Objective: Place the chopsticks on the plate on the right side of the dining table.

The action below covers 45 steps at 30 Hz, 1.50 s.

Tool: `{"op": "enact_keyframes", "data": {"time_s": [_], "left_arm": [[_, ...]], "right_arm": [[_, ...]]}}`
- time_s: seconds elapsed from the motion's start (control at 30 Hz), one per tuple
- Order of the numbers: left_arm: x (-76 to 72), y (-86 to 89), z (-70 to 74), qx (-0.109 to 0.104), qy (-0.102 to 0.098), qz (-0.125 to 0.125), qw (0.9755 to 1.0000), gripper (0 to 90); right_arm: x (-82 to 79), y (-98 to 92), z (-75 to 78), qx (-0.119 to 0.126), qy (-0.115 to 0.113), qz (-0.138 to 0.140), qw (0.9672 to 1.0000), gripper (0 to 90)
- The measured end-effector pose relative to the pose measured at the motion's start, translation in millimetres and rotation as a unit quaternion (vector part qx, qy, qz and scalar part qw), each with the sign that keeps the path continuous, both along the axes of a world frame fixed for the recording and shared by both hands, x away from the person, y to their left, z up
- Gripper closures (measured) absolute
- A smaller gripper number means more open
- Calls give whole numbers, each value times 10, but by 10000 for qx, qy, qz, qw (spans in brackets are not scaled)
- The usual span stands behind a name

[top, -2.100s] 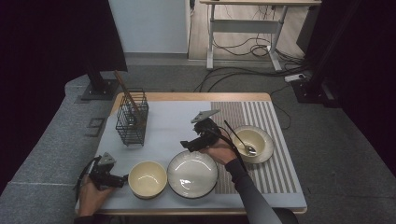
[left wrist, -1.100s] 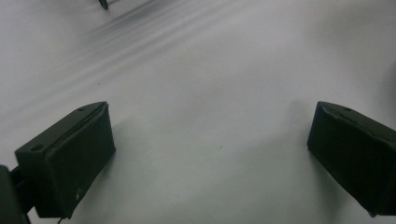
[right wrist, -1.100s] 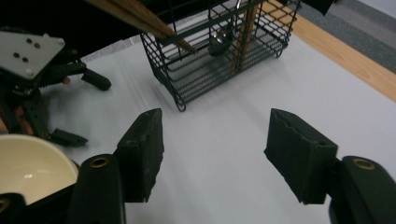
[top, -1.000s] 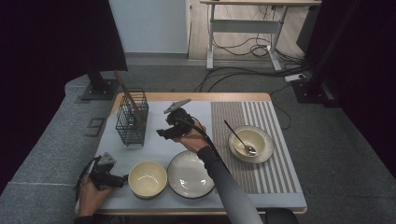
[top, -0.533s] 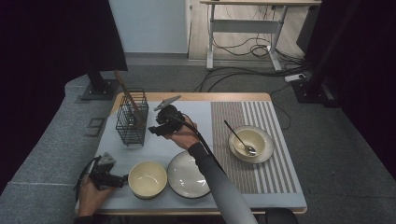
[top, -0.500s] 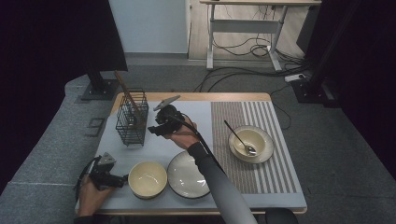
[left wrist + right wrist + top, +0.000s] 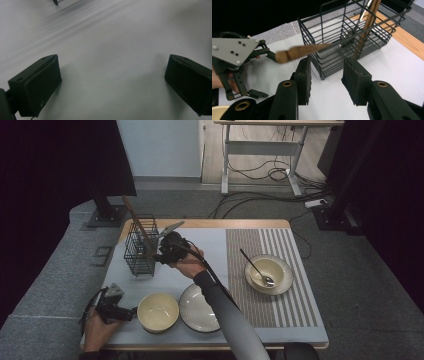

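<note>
Jaws of the right gripper (image 7: pixel 325 82) stand partly apart, with nothing pressed between the pads; they have just been closing. Just above and beyond their tips a wooden-handled utensil (image 7: pixel 299 53) slants across, its brown handle end free to the left of the jaws and its thin dark shaft running up and right over the rim of the black wire basket (image 7: pixel 352 37). Whether the pads touch the handle cannot be told; it looks to lie beyond them, not gripped. More wooden sticks (image 7: pixel 368 22) lean upright inside the basket. In the high view the right gripper (image 7: pixel 167 251) hovers just beside the wire basket (image 7: pixel 140 250), which stands near the table's far left corner on the pale mat (image 7: pixel 215 245).

The left gripper (image 7: pixel 112 307) rests by the table's near left corner, its jaws wide apart over bare mat (image 7: pixel 112 62), holding nothing. Just beside it sits a cream bowl (image 7: pixel 158 312), then a grey plate (image 7: pixel 200 309) along the near edge. On the striped mat (image 7: pixel 290 310) toward the right edge, another bowl (image 7: pixel 280 267) holds a spoon (image 7: pixel 256 267).
</note>
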State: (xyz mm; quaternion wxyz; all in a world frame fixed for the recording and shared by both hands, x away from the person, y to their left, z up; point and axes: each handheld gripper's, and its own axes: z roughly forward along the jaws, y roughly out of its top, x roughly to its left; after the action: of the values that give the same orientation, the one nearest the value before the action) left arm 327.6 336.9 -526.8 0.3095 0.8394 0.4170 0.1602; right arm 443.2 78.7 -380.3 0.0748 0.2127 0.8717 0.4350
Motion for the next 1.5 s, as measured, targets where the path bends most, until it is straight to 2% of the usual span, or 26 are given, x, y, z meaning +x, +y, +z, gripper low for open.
{"op": "enact_keyframes", "data": {"time_s": [0.27,0.53,0.83,0.97,1.07,1.33,1.5], "left_arm": [[0,0,0,2,-1,-5,10000,4],[0,0,0,2,-3,-5,10000,4],[0,0,0,2,-5,-5,10000,4],[0,0,0,2,-5,-5,10000,4],[0,0,0,1,-5,-4,10000,4],[0,0,0,1,-3,-3,10000,4],[1,0,0,1,0,-3,10000,4]], "right_arm": [[-3,84,22,-20,-59,28,10000,606],[18,112,41,-19,-160,-99,9998,700],[39,154,76,52,-179,-129,9997,692],[43,176,83,16,-221,-123,9997,746],[42,186,83,22,-273,-123,9995,779],[11,170,123,-109,-634,-285,9975,831],[12,110,171,12,-582,-276,9979,834]]}}
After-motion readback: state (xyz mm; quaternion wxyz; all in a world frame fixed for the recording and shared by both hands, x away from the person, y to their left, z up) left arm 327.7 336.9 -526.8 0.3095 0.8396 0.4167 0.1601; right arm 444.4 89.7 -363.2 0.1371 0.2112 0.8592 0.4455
